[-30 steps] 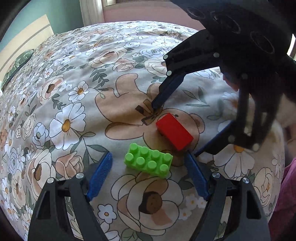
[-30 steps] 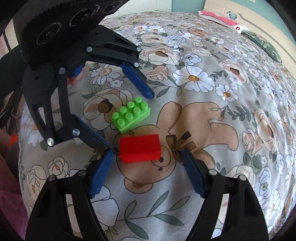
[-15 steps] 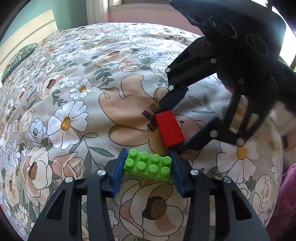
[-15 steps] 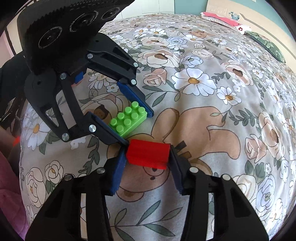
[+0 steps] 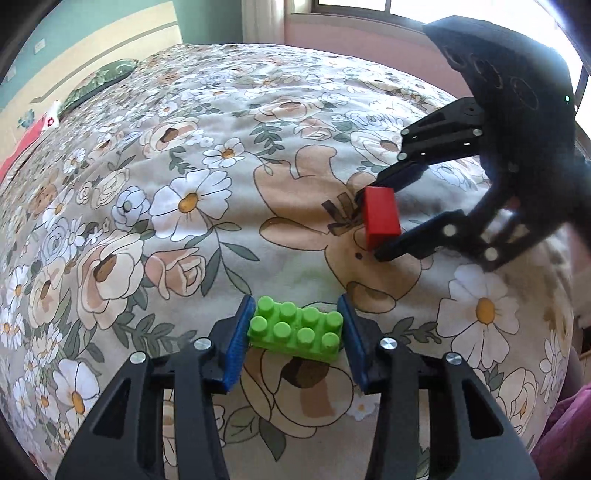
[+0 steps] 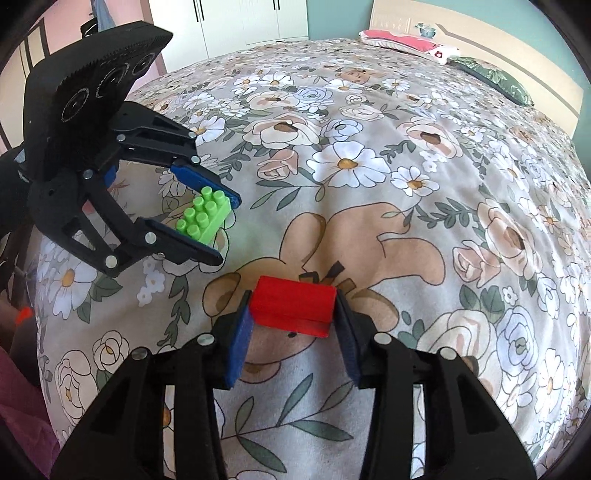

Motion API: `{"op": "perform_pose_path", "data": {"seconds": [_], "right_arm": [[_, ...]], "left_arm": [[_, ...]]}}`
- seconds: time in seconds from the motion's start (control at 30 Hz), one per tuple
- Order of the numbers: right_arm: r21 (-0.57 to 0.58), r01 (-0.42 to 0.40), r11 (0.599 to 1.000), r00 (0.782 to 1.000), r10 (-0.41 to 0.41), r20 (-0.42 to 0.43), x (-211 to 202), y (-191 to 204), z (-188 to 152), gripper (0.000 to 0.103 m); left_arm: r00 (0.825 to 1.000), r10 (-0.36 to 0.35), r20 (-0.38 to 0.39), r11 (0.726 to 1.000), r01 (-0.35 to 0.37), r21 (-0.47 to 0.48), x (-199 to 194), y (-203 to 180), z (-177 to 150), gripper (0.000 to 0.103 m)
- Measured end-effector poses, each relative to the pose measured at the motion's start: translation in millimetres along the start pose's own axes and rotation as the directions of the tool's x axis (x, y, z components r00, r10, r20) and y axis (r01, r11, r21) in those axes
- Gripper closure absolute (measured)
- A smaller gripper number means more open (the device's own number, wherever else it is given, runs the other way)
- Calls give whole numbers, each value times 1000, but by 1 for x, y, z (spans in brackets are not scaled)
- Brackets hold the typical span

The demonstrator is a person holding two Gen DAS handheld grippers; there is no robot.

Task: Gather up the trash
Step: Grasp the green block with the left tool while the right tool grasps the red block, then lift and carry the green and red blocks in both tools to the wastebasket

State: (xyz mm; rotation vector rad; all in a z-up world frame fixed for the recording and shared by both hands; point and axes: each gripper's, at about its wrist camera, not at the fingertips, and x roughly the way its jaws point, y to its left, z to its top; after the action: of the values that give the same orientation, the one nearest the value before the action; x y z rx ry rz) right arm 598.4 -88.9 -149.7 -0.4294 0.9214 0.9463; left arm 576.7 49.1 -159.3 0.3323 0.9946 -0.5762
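A green studded brick (image 5: 295, 334) sits between the blue pads of my left gripper (image 5: 295, 325), which is shut on it and holds it just above the floral bedspread. My right gripper (image 6: 293, 314) is shut on a red block (image 6: 293, 304), its pads pressing both ends. In the left wrist view the right gripper (image 5: 373, 225) appears at the right with the red block (image 5: 380, 216) tilted on end. In the right wrist view the left gripper (image 6: 225, 229) appears at the left holding the green brick (image 6: 205, 219).
The bedspread (image 5: 184, 184) covers the whole bed. Pillows, one pink (image 6: 402, 38) and one green (image 6: 491, 79), lie by the headboard. A white wardrobe (image 6: 236, 22) stands beyond the bed's far side. A pink fabric (image 6: 18, 406) shows at the lower left.
Both grippers went from open around the blocks to shut on them. Both blocks have lifted off the bedspread, and the grippers have drawn apart.
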Motion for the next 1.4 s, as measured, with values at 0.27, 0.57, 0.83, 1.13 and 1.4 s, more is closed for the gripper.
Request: {"op": "perform_pose_path", "data": {"seconds": [0.27,0.57,0.83,1.13,1.4], "right_arm": [[20,77,997,996,-78,45,-58,19,10,59],[-13,192,981,976,-190,109,-152,63,33,59],[-35,273,961,945,-261,196,-242,118,50,59],[-56,354,933,905,-327,272,-329,192,58,59],[-67,402,913,867,-356,350,-401,256,51,59]], "left_arm": [[993,121,-9,990,-121,-68,-43,-19,2,55],[968,246,42,967,-242,-79,-132,-53,17,55],[924,376,71,918,-361,-161,-221,-86,23,55],[882,452,133,877,-413,-245,-319,-134,12,55],[834,517,192,838,-448,-311,-394,-172,-5,55]]}}
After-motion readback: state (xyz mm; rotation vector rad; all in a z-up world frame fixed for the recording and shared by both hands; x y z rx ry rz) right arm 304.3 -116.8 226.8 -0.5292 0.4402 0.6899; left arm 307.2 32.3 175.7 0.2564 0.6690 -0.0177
